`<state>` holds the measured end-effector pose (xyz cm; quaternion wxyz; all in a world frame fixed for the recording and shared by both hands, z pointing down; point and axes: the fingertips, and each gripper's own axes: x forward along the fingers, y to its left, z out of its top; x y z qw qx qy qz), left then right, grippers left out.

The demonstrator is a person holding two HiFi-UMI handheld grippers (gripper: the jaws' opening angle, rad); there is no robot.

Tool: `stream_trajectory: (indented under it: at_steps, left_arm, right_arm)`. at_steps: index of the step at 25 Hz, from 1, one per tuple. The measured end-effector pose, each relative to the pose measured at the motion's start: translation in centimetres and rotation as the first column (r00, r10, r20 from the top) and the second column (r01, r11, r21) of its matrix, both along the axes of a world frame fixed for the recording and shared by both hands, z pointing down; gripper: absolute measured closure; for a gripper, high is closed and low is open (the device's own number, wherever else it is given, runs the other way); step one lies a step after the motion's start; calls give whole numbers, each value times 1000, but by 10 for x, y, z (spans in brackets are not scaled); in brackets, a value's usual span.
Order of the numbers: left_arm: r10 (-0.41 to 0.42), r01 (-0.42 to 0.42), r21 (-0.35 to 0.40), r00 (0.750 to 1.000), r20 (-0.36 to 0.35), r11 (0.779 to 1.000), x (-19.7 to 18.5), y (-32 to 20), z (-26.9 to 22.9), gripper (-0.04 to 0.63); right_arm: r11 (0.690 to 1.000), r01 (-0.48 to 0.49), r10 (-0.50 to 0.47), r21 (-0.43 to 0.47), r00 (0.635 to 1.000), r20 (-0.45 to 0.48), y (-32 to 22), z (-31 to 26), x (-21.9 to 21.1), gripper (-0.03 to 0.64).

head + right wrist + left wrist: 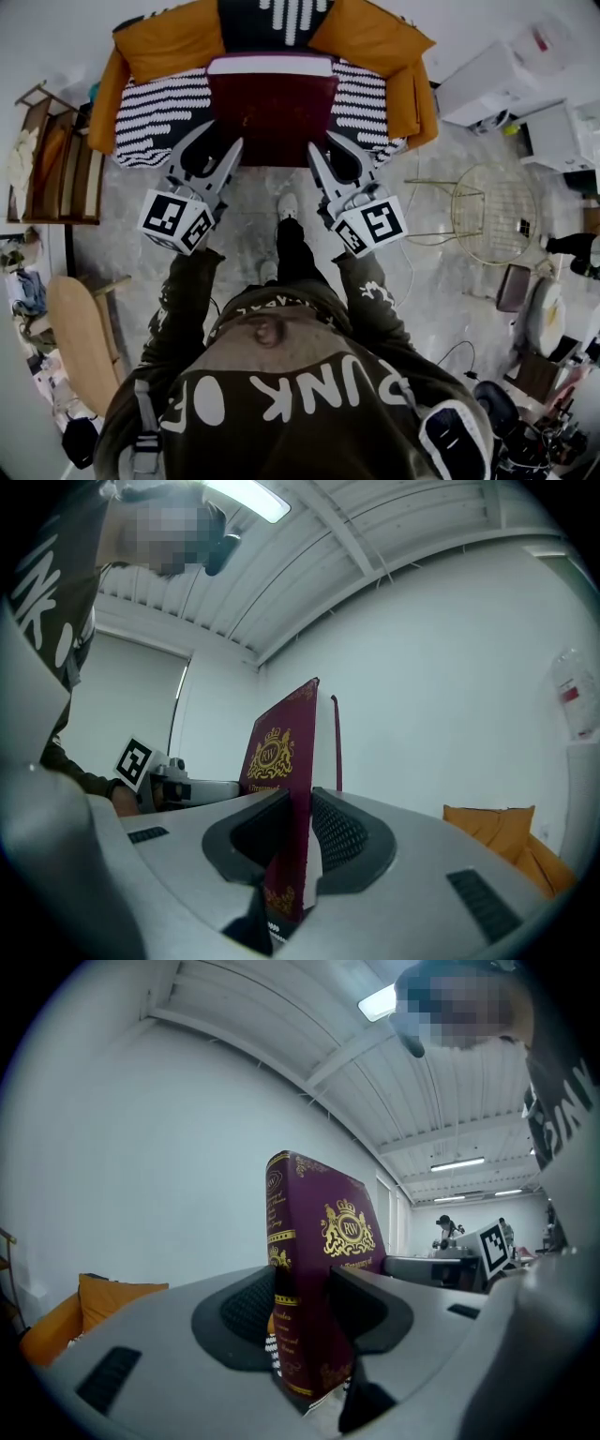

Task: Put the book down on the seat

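Left gripper view is showing the left gripper with its jaws closing narrowly on the spine edge of the maroon book. The gilt-crested cover is rising straight out from between the pads. Right gripper view is showing the right gripper doing the same on the opposite side. Its jaws are pinching the cover and the white page block near the book's lower corner, and nothing else is sitting between them.

Head view is placing the two grippers side by side, each clamping a near corner of the book. The book is reaching away from the person with its spine running along the left side and its far page edge pointing toward the backrest. It is hanging directly over the striped throw covering the seat, between the orange cushions. Whether it is already touching the seat cannot be told.

Both hands are equally near, so the coming move is likely calling for an even lowering, then both pairs of jaws letting go together. If one side releases first, the book is probably going to tip.
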<state>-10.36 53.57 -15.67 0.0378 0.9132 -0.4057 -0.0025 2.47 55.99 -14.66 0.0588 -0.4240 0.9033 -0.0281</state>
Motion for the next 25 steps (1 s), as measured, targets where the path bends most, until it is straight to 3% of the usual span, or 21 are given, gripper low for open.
stream_trajectory:
  at_steps: [15,25]
  left_arm:
    - [-51,53,-80,998,30,995,25,-186,44,423]
    - [-49,58,-144,997,66,988,43,-263,86,423]
  right_arm:
    - [995,47,-44,-86,998,33,-192,43,25,531]
    - [986,56,-52,-157,998,33,-270,86,43,531]
